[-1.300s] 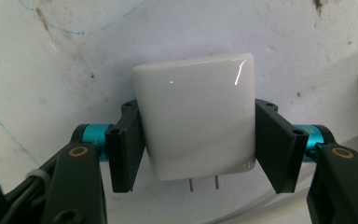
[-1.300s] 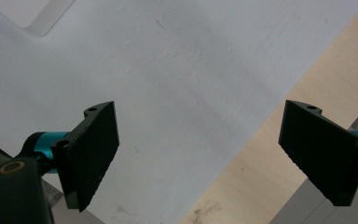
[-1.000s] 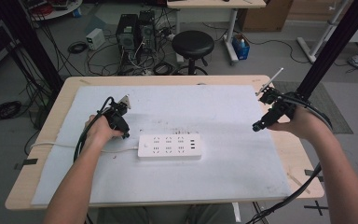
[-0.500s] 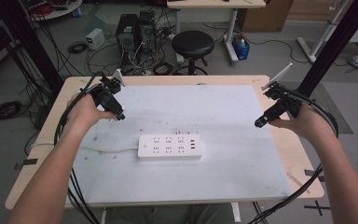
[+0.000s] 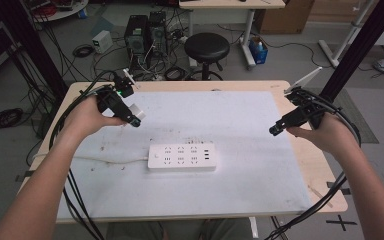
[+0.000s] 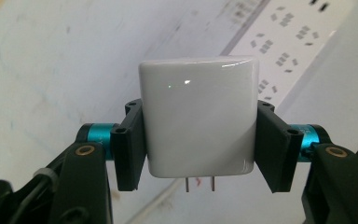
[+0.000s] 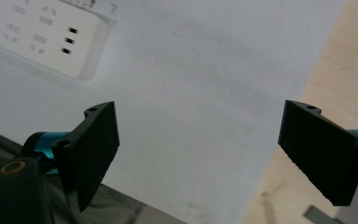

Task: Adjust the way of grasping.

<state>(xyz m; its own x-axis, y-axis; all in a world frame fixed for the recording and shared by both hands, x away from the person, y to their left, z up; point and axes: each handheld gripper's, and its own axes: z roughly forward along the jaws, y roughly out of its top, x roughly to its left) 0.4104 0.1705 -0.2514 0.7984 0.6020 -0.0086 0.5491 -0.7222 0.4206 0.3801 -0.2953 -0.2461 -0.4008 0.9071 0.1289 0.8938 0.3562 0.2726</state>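
Between left claw (image 6: 198, 140) jaws, charger (image 6: 198, 126) (clamped)

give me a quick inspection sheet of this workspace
surface: wooden table under a white mat, scuffed with dark marks
job's things: white plug adapter, prongs showing; white power strip flat on the mat, sockets up
clutter: nothing seen on the mat
grippers: left gripper shut on the adapter, held above the mat; right gripper open, nothing between its jaws, near the mat's right edge
cables: strip's white cord runs left; black gripper cables hang off the front
surroundings: black stool, computer towers, loose floor cables
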